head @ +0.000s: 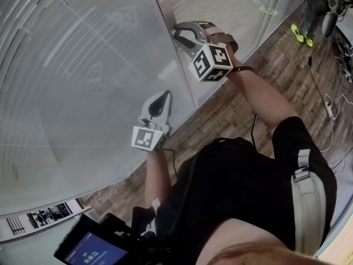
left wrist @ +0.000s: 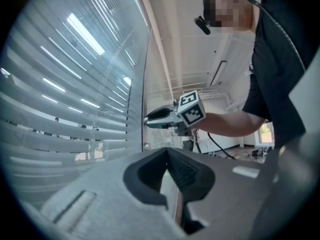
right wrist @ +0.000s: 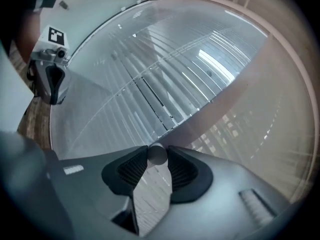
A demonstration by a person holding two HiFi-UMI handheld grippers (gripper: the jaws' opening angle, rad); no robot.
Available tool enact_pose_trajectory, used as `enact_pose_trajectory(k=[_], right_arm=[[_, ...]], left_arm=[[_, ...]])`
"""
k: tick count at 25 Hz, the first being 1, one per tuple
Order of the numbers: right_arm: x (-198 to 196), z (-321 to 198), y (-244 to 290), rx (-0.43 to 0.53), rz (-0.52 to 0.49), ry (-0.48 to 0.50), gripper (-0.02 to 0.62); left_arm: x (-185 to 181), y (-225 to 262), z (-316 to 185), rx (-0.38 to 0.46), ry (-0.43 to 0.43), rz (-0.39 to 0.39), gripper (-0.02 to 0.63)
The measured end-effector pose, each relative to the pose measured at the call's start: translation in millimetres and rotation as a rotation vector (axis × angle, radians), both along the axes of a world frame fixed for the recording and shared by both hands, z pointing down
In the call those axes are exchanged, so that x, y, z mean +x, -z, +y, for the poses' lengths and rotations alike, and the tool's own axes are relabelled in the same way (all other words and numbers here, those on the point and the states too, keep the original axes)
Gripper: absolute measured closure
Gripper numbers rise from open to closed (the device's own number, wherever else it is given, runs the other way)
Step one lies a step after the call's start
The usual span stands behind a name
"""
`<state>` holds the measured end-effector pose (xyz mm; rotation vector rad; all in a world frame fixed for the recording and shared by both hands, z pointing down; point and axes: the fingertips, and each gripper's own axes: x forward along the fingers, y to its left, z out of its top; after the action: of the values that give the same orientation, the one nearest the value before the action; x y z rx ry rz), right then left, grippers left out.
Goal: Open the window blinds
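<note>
My right claw (right wrist: pixel 157 149) is clamped on the small round knob (right wrist: pixel 157 155) on the window frame (right wrist: pixel 226 96). The blinds (right wrist: pixel 150 79) hang behind the glass just left of that frame. My left claw (left wrist: pixel 167 152), pinched together and empty, hovers near the frame, lower down.

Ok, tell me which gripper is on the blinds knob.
The right gripper, the upper one: its jaws pinch the small round knob. The left gripper, lower down, holds nothing.
</note>
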<state>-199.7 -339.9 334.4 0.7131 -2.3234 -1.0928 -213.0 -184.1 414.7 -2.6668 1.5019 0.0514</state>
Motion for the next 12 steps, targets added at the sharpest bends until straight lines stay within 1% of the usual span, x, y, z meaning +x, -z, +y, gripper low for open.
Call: enact_pose_trajectory(k=[4,8,12], right_arm=[[-0.1,-1.5,-3.7,-0.099,-0.065,-0.004,0.465],[2.3,-6.0,-1.1,-0.254,-0.191,-0.012,0.465],[2.2,-9.7,-3.2,-0.383,-0.304,-0.006,0.465]], left_arm=[[-0.9,-1.5,1.3,0.001,-0.002,0.000,0.603],[-0.6,-1.1,1.3,0.000,-0.002,-0.001,0.603],[-1.7,-1.6,1.1,0.001,0.000,-0.001,0.603]])
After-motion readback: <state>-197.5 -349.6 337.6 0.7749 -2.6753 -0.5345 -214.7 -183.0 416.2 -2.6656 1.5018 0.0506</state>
